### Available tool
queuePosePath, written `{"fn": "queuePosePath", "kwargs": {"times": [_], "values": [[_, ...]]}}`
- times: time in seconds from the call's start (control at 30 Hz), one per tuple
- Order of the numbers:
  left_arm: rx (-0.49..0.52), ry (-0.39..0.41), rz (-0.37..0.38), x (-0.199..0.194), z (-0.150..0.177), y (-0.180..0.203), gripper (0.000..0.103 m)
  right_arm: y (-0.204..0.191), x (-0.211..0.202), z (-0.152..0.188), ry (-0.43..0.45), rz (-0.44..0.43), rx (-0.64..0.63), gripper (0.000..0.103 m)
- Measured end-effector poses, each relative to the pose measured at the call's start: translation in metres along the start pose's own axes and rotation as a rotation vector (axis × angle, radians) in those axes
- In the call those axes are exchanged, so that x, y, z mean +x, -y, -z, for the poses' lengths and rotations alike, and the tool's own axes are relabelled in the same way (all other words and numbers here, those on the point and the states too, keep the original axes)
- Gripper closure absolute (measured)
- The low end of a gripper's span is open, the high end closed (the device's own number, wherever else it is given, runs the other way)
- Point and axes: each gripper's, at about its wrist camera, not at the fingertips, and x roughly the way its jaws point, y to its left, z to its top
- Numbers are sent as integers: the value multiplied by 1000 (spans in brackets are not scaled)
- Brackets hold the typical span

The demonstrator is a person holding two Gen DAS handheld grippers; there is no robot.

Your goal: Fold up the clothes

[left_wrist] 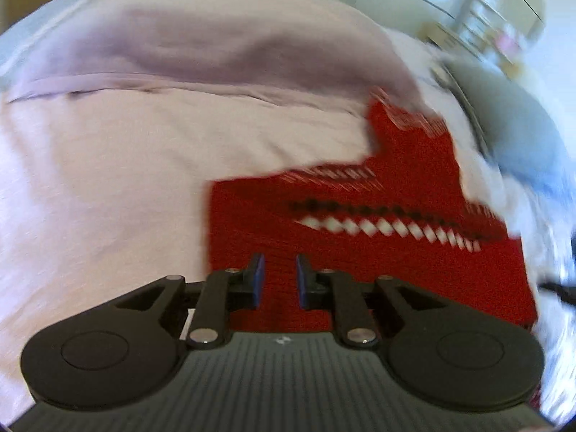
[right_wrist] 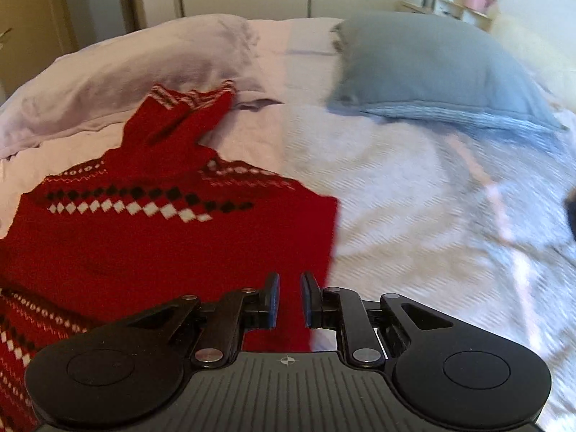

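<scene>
**A:** What is most likely to go wrong from here?

**B:** I'd say the fold coming undone. The red sweater (right_wrist: 151, 237) lies on the bed (right_wrist: 414, 180), its body filling the lower left of the right wrist view, with both sleeves (right_wrist: 180, 122) laid together and pointing toward the upper left, their striped cuffs just beside the lilac pillow (right_wrist: 126, 68). Knit that thick tends to spring back, so a flap left loose could slide open. The cover under it is soft and wrinkled as well, so any drag on the wool might pull the whole garment crooked.

**A:** Anything else nearby to worry about?

**B:** The grey pillow (right_wrist: 432, 68) sits in the upper right, well apart from the sweater. It looks to be no obstacle unless the garment gets swung that way.

**A:** And the tools themselves?

**B:** The right tool (right_wrist: 289, 298) has its blue pads a narrow gap apart, and I see no cloth pinched in that gap. It hangs over the sweater's right-hand edge at the bottom centre of its frame. The left tool (left_wrist: 280, 280) is likewise slightly parted and empty, over plain red knit low in its own view, which is blurred.

**A:** So nothing is gripped?

**B:** Nothing that I can see. Whether either pad brushes the wool below, I cannot tell.
</scene>
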Motion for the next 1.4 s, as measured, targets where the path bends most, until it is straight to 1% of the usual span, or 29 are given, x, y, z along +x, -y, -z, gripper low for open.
{"fn": "queuePosePath", "kwargs": {"times": [0.03,0.13,0.23,0.33,0.43,0.5,0.53,0.57,0.67,0.8,0.87,0.97,1.0,1.03,1.07,1.1,1.13,1.17,1.27,1.33,1.4], "values": [[25,-21,-17,13,5,3,87,0,10,2,-11,-12,6,88],[-11,-77,-56,37,14,-4,87,5,41,13,-105,-5,2,88],[-52,-66,-28,23,4,-10,88,14,38,10,-132,-40,13,88],[-73,-57,11,13,-17,-16,88,29,33,-9,-163,-83,81,88],[-98,-39,58,22,-52,-18,87,45,45,-43,-148,-147,155,84],[-100,-25,83,38,-80,-14,80,54,59,-67,-142,-196,198,70],[-104,-25,108,48,-94,-10,72,57,69,-81,-142,-229,222,52],[-108,-29,135,58,-107,-5,67,60,80,-94,-141,-266,247,41],[-118,-48,219,91,-143,13,64,62,111,-130,-136,-352,311,41],[-142,-83,266,140,-181,33,59,56,152,-173,-117,-441,397,41],[-143,-96,267,161,-195,42,59,50,170,-189,-120,-463,414,41],[-130,-101,279,184,-208,52,60,38,193,-208,-123,-482,404,41],[-118,-102,288,190,-211,55,61,35,198,-212,-115,-482,403,41],[-106,-98,295,194,-212,56,67,34,203,-213,-105,-480,406,41],[-96,-98,303,196,-212,56,79,34,206,-215,-98,-483,407,45],[-91,-100,320,198,-211,55,91,34,209,-216,-93,-492,407,60],[-87,-96,342,197,-210,53,99,34,212,-217,-89,-501,407,100],[-89,-66,369,189,-208,49,100,35,211,-218,-72,-499,400,100],[-89,41,452,156,-198,32,100,36,181,-213,35,-509,335,100],[-60,116,507,122,-186,23,100,40,149,-204,119,-530,301,100],[-23,179,569,86,-170,14,100,42,107,-189,213,-566,249,100]]}}
